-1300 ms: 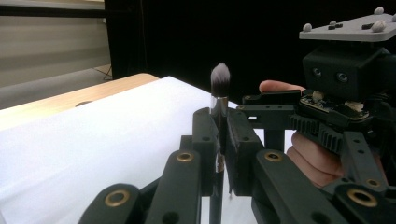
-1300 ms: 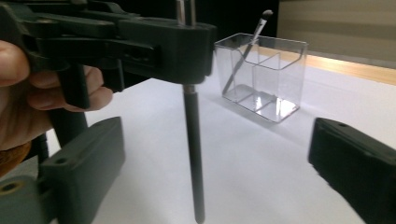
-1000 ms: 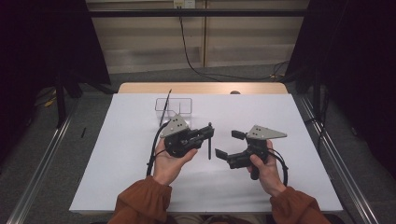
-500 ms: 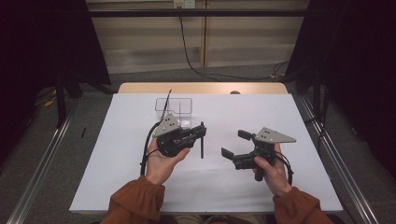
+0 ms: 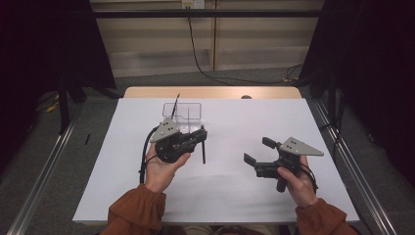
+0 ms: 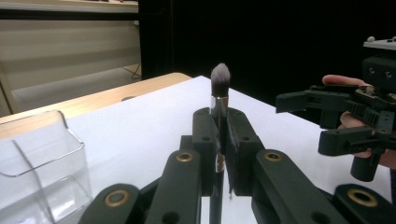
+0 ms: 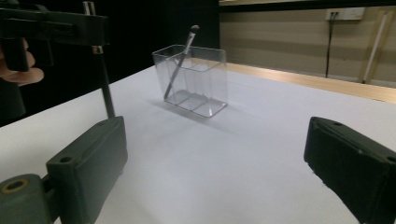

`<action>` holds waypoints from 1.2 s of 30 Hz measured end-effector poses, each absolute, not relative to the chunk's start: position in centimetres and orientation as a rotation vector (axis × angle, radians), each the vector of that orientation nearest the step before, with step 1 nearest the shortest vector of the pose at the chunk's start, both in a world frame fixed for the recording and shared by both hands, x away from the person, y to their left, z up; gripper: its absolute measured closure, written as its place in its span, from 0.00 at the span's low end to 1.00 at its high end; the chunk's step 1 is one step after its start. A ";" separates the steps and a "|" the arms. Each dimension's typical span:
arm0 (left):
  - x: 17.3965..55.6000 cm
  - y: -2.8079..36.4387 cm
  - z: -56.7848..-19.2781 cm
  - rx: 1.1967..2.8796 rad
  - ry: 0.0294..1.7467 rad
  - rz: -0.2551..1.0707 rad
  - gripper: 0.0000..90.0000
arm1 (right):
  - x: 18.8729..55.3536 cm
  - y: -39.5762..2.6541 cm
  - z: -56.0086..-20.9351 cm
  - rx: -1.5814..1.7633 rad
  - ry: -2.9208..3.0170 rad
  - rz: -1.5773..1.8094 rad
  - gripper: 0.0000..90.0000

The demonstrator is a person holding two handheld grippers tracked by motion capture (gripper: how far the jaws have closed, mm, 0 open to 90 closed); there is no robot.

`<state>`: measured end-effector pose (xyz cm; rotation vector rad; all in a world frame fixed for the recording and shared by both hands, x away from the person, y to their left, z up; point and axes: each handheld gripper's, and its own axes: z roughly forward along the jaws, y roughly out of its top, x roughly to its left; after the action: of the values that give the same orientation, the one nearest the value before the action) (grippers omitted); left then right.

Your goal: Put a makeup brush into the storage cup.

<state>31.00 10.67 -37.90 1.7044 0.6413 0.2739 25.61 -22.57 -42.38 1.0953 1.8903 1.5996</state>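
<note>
My left gripper (image 5: 202,134) is shut on a makeup brush (image 5: 203,152), whose dark handle hangs down toward the white table. In the left gripper view the brush's bristle tip (image 6: 220,78) rises above the closed jaws. My right gripper (image 5: 258,151) is held at the right, open, and its jaws have just been closing slightly with nothing between them. It also shows in the left gripper view (image 6: 309,120). A clear plastic holder (image 5: 188,111) stands just beyond the left gripper, with a second brush (image 7: 180,60) leaning inside it.
A white sheet (image 5: 230,186) covers the table, with a wooden edge (image 5: 210,92) at the far side. Metal rails run along both sides on the floor. A black cable (image 5: 200,54) hangs down the back wall.
The left hand has drifted left and slightly away, toward the clear holder, carrying the brush. The right hand has moved right, widening the gap between the grippers.
</note>
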 end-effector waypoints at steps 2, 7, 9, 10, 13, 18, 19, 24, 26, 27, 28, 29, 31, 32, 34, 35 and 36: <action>31.1 10.9 -37.9 1.700 0.645 0.280 0.93 | 25.5 -23.1 -42.4 1.097 1.880 1.600 0.06; 31.3 11.5 -37.6 1.698 0.648 0.293 0.93 | 25.1 -24.4 -42.5 1.104 1.836 1.596 0.05; 31.3 11.8 -37.4 1.695 0.653 0.302 0.93 | 24.8 -24.7 -42.7 1.105 1.837 1.575 0.05; 31.3 11.9 -37.4 1.696 0.654 0.304 0.93 | 24.7 -24.8 -42.8 1.099 1.834 1.566 0.05; 31.4 12.3 -37.2 1.693 0.661 0.312 0.93 | 24.3 -25.3 -42.9 1.098 1.846 1.550 0.05; 31.6 13.2 -37.0 1.691 0.675 0.331 0.93 | 23.6 -26.6 -42.9 1.091 1.849 1.540 0.03; 31.6 13.3 -37.0 1.692 0.674 0.333 0.93 | 23.5 -26.9 -42.9 1.104 1.842 1.538 0.03; 31.7 14.2 -36.7 1.687 0.683 0.347 0.93 | 22.9 -28.1 -43.0 1.099 1.826 1.516 0.03; 31.8 14.5 -36.6 1.686 0.686 0.357 0.93 | 22.5 -28.5 -43.3 1.095 1.834 1.498 0.03; 31.9 14.8 -36.5 1.688 0.692 0.361 0.93 | 22.4 -28.7 -43.5 1.096 1.839 1.493 0.03; 31.9 14.9 -36.5 1.685 0.693 0.364 0.93 | 22.2 -28.9 -43.6 1.098 1.833 1.484 0.03; 32.0 15.1 -36.4 1.680 0.699 0.367 0.93 | 22.2 -29.0 -43.7 1.094 1.827 1.485 0.03; 32.1 15.5 -36.4 1.673 0.707 0.372 0.93 | 22.0 -29.3 -43.8 1.097 1.801 1.489 0.03; 32.2 15.7 -36.3 1.670 0.708 0.374 0.93 | 21.9 -29.3 -43.9 1.099 1.795 1.491 0.03; 32.4 16.1 -36.1 1.668 0.719 0.385 0.93 | 21.9 -29.4 -44.0 1.084 1.790 1.481 0.03; 32.5 16.3 -36.0 1.665 0.720 0.387 0.93 | 21.9 -29.4 -44.0 1.091 1.787 1.478 0.03; 32.6 16.5 -35.9 1.664 0.718 0.391 0.93 | 22.0 -29.4 -44.1 1.102 1.781 1.484 0.03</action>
<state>32.62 16.47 -35.87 1.6639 0.7184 0.3910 21.97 -29.36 -44.12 1.1018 1.7809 1.4844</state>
